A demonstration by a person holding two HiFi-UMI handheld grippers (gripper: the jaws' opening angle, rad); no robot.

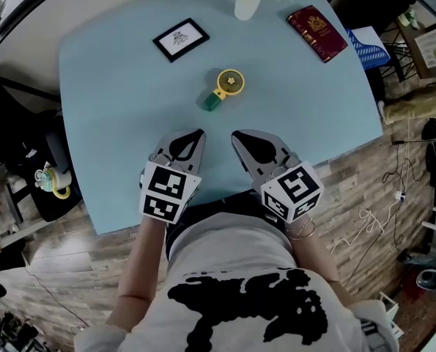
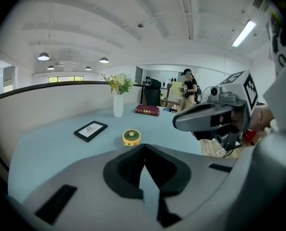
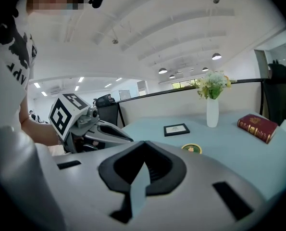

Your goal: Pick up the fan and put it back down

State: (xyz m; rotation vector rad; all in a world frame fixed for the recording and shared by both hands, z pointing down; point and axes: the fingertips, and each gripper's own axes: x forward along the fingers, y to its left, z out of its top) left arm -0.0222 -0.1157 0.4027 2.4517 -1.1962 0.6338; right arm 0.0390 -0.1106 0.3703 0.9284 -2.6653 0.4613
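Two grippers hover side by side over the near edge of a pale blue table (image 1: 108,123) in the head view, each with a marker cube at its back. The left gripper (image 1: 199,132) and the right gripper (image 1: 236,133) both have their jaws brought together with nothing between them. The fan (image 1: 226,86), a small yellow round head on a green handle, lies flat near the middle of the table, beyond both sets of tips and touching neither. Further back lie a black picture frame (image 1: 181,39) to the left, a white vase (image 1: 248,2) of flowers at the far edge, and a dark red book (image 1: 317,31) to the right. In the left gripper view the left gripper (image 2: 143,146) shows its jaws meeting at the tips, empty. The fan (image 2: 131,137) sits on the table just past them, with the frame (image 2: 91,130) to its left and the vase (image 2: 118,105) and the book (image 2: 147,110) behind. The right gripper (image 2: 177,122) reaches in from the right, and a person (image 2: 188,83) stands far off in the room. In the right gripper view the right gripper (image 3: 143,142) is likewise closed on nothing. The fan (image 3: 192,149) peeks over its right jaw, and the frame (image 3: 176,129), vase (image 3: 212,112) and book (image 3: 257,126) lie beyond. The left gripper (image 3: 129,139) is alongside at the left.
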